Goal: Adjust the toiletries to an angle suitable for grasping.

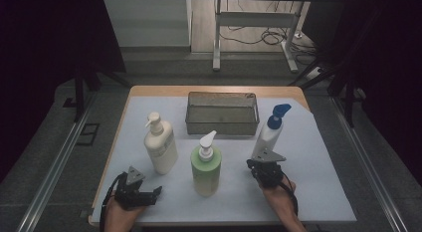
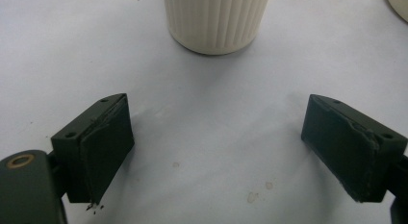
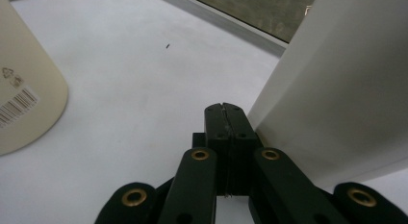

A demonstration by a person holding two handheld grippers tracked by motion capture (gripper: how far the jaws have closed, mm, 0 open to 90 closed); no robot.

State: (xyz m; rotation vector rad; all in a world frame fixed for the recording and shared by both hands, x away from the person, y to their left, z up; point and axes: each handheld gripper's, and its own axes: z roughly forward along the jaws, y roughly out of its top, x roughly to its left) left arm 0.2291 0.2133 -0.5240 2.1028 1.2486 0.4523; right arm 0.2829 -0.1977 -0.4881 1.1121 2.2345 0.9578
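Right gripper [image 3: 226, 108], jaws together, seemingly touches the white bottle [image 3: 337, 89] beside it.

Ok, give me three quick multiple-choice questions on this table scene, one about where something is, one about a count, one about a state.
1. Where is the metal basket?
A. At the far side of the table, behind the bottles
B. Beside the left tool
C. On the floor

2. How many pump bottles stand on the table?
A. One
B. Three
C. Five

3. How do the right tool's jaws stand?
A. Wide apart
B. Around a bottle
C. Pressed together

Answers: 1 A, it lies beyond all the bottles. 2 B, cream bottle, green bottle, blue-capped bottle. 3 C, the right gripper view shows them meeting with nothing between.
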